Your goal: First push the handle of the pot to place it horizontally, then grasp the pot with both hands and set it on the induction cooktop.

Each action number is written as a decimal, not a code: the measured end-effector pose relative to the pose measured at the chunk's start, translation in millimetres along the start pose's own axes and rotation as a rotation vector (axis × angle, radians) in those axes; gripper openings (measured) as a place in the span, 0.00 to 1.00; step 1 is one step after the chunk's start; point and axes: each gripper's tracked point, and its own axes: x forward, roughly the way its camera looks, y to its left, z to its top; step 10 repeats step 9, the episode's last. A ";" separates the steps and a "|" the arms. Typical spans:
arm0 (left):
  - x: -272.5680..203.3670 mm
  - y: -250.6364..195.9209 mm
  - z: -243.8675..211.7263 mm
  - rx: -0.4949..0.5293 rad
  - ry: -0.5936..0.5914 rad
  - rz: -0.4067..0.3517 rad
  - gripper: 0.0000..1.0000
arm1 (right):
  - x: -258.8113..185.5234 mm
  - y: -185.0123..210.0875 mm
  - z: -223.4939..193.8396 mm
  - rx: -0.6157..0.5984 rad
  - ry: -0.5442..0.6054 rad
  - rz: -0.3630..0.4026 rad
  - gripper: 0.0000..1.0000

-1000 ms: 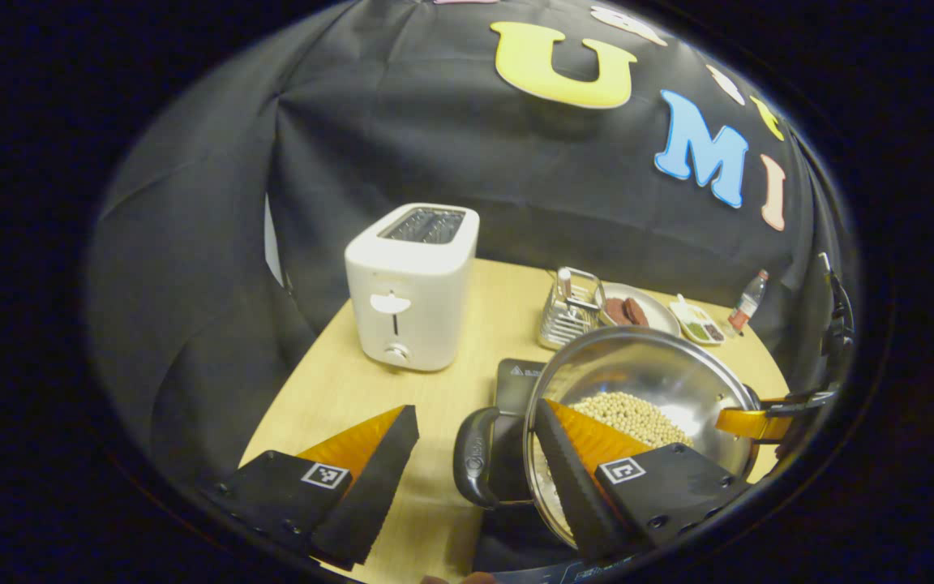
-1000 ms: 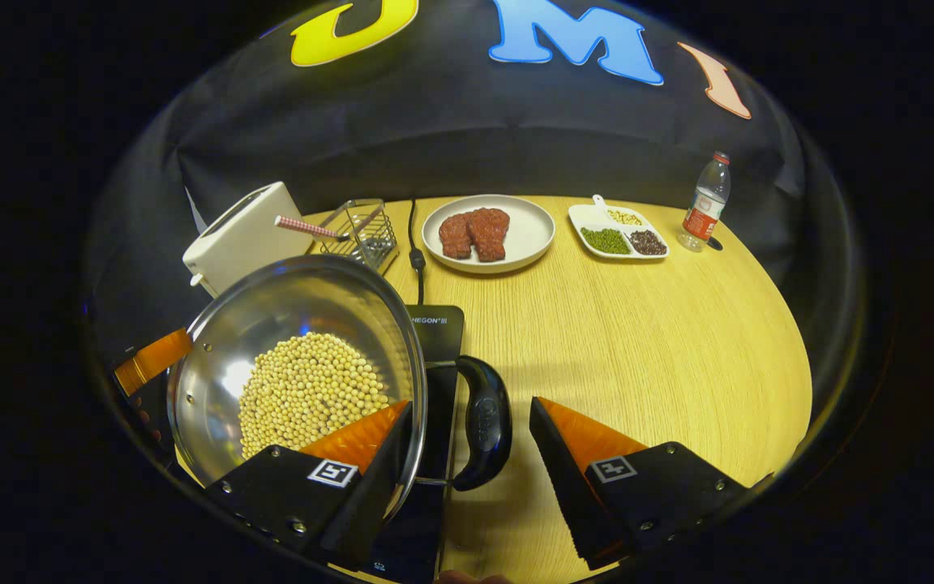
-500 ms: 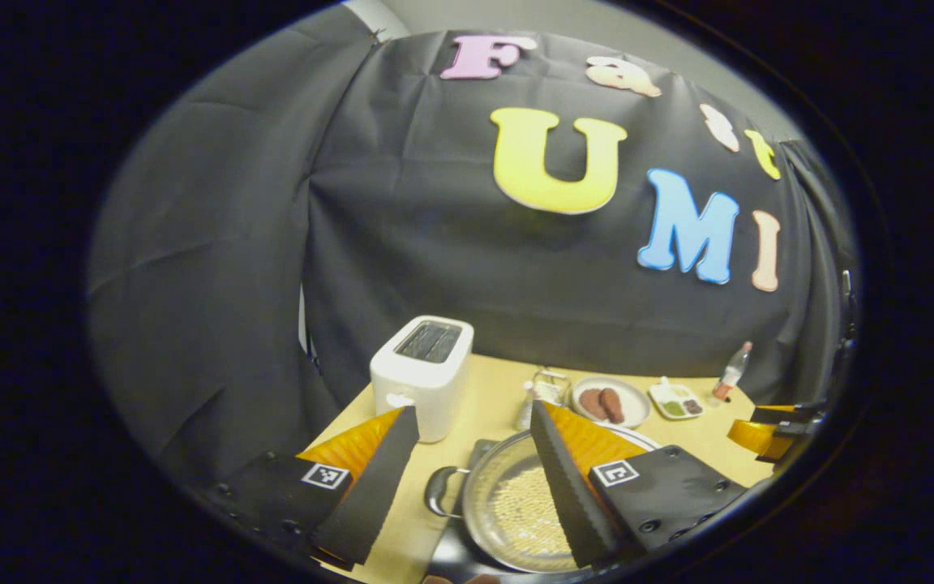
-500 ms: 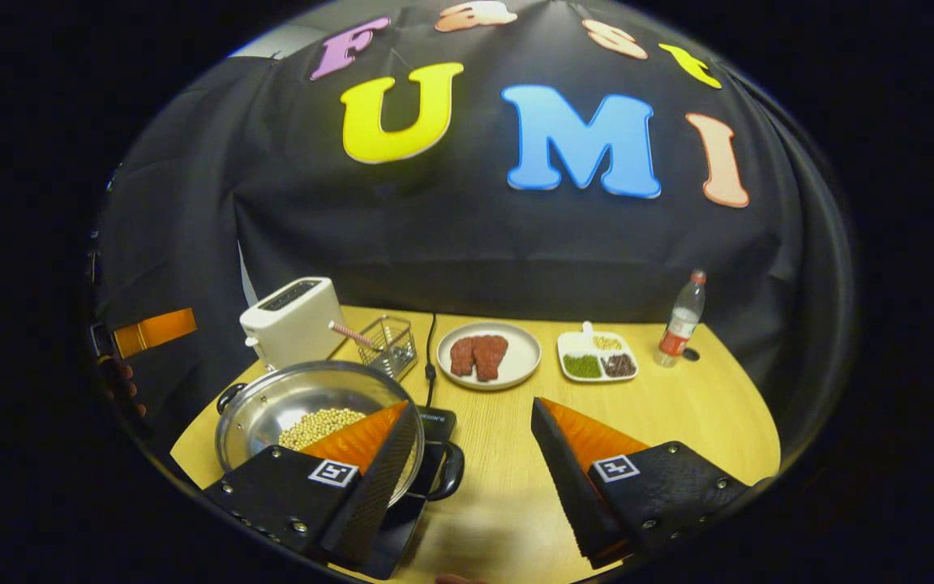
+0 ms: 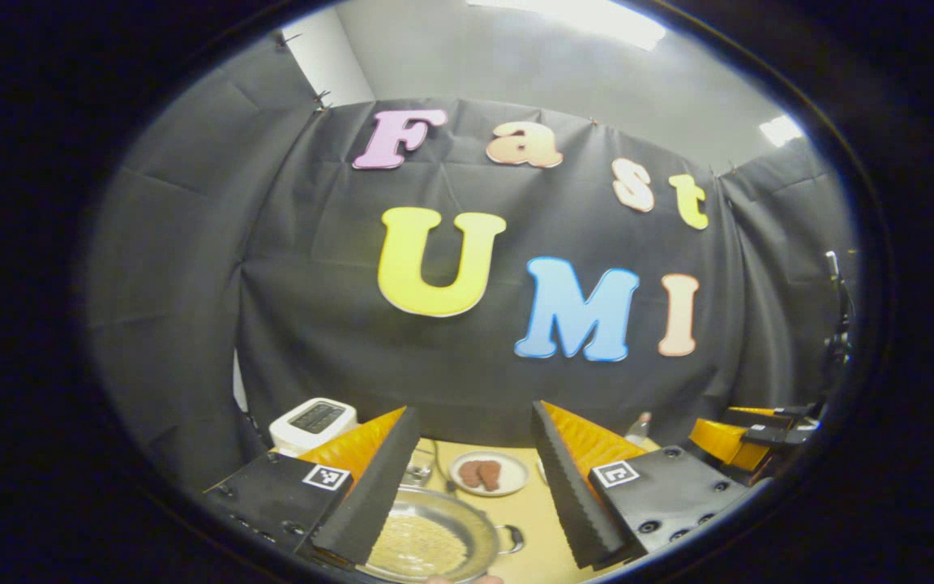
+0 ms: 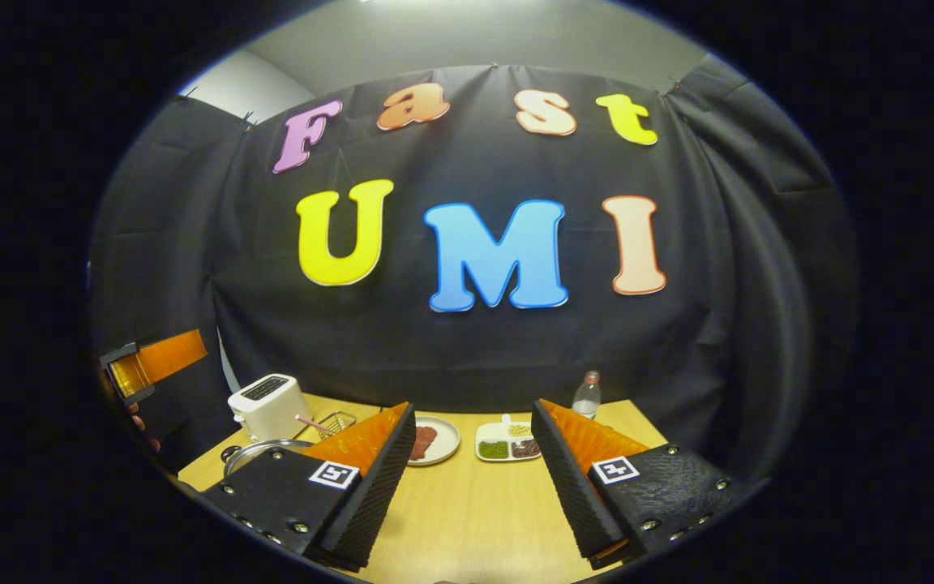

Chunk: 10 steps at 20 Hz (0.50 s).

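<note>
- Pot: steel, filled with pale beans, low in the left gripper view on the wooden table. One dark side handle sticks out to its right. The surface directly under it is hidden.
- In the right gripper view the pot's rim peeks out behind that gripper's left finger, beside the white toaster.
- Left gripper: jaws spread wide, nothing between them, held high above the pot.
- Right gripper: jaws likewise wide apart and empty, over bare table.
- Beyond the pot: a wire rack, a plate of meat, a divided dish of beans and a bottle, along the table's far edge.
</note>
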 end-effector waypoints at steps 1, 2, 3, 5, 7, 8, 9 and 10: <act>-5.3 -20.5 -1.0 0.001 -0.008 -0.010 0.96 | -7.8 -14.8 10.9 0.005 -0.016 -0.014 0.89; -4.9 -32.9 2.7 0.012 -0.008 -0.012 0.90 | -15.5 -28.3 20.7 0.007 -0.032 -0.023 0.89; -8.4 -46.6 3.3 0.024 -0.007 -0.009 0.93 | -20.9 -39.9 27.9 0.011 -0.043 -0.028 0.89; -15.1 -77.6 4.1 0.031 -0.001 -0.019 0.93 | -34.4 -55.7 39.3 0.035 -0.048 -0.021 0.89; -23.4 -101.2 6.5 0.036 -0.004 -0.024 0.90 | -42.6 -68.8 48.5 0.054 -0.053 -0.019 0.89; -26.3 -111.9 7.6 0.041 -0.007 -0.027 0.96 | -46.6 -74.8 53.3 0.054 -0.064 -0.022 0.89; -29.2 -121.5 8.3 0.048 -0.008 -0.033 0.96 | -47.7 -79.5 55.9 0.054 -0.072 -0.024 0.89; -29.2 -121.5 8.3 0.048 -0.008 -0.033 0.96 | -47.7 -79.5 55.9 0.054 -0.072 -0.024 0.89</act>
